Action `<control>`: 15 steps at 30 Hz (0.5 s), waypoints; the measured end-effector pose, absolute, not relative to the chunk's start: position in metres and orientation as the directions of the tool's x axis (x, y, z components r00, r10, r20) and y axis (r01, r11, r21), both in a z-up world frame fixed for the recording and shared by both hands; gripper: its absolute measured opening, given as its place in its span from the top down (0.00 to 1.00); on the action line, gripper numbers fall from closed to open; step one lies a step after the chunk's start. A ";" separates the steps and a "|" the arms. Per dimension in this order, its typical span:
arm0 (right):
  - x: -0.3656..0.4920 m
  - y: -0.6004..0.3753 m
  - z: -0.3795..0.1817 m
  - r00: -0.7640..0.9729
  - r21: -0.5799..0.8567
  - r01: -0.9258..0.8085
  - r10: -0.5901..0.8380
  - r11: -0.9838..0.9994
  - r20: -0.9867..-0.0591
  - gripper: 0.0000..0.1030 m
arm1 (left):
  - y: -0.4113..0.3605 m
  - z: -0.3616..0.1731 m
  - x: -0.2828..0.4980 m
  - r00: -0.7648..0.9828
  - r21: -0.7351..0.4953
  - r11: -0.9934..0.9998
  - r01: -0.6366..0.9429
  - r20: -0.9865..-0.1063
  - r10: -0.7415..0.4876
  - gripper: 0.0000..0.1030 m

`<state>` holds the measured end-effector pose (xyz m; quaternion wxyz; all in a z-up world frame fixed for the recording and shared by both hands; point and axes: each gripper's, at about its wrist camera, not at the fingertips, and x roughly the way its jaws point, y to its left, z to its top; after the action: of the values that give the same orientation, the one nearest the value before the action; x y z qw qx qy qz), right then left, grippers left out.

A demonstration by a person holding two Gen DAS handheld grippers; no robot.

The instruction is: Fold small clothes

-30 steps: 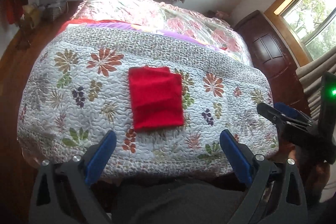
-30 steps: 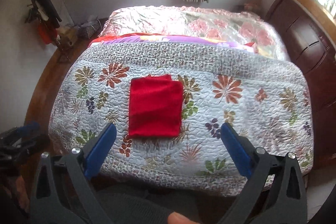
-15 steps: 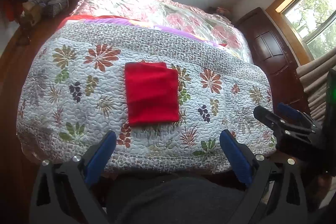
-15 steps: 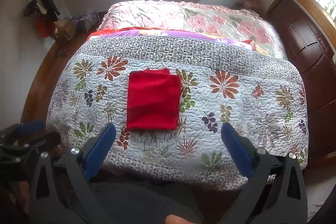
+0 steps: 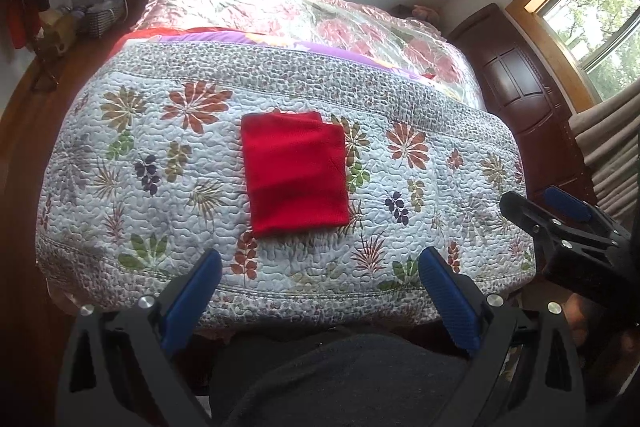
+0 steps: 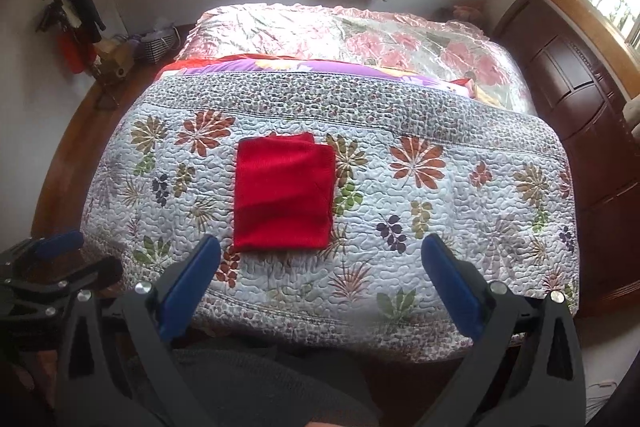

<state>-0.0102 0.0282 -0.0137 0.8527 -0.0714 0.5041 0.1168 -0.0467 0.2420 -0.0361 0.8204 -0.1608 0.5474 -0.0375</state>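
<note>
Red folded cloth [image 5: 294,175] flat on quilt [image 5: 440,187], toward near edge; garment type unclear. Left gripper [image 5: 320,281], right gripper [image 6: 320,275]: jaws spread wide, empty.

No readable text, labels, brands, numbers or signs in either wrist view. The quilt [image 5: 440,187] has only a floral print, and the red garment [image 6: 282,195] shows no tag or lettering.
</note>
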 end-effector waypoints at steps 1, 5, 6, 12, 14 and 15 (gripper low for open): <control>-0.010 0.028 -0.014 0.462 0.006 -0.274 0.137 0.962 -0.876 0.03 | 0.242 -0.036 -0.047 0.398 -0.302 0.946 -0.114 -0.887 -0.235 0.04; -0.009 0.029 -0.013 0.465 0.019 -0.280 0.153 0.960 -0.872 0.03 | 0.242 -0.037 -0.047 0.400 -0.301 0.947 -0.113 -0.886 -0.234 0.04; -0.009 0.031 -0.012 0.477 0.003 -0.282 0.143 0.960 -0.867 0.03 | 0.242 -0.037 -0.047 0.401 -0.300 0.947 -0.112 -0.886 -0.233 0.04; -0.007 0.033 -0.012 0.497 -0.009 -0.271 0.132 0.963 -0.858 0.04 | 0.241 -0.034 -0.044 0.414 -0.283 0.953 -0.106 -0.884 -0.216 0.04; -0.007 0.033 -0.012 0.502 -0.014 -0.270 0.128 0.963 -0.855 0.04 | 0.241 -0.033 -0.042 0.417 -0.280 0.954 -0.107 -0.883 -0.213 0.04; -0.007 0.033 -0.012 0.504 -0.014 -0.270 0.129 0.963 -0.854 0.04 | 0.241 -0.033 -0.042 0.419 -0.280 0.954 -0.108 -0.883 -0.212 0.04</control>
<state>-0.0069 0.0327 -0.0119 0.8640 -0.0730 0.4846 0.1155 -0.0422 0.2412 -0.0327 0.8292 -0.1485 0.5380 -0.0313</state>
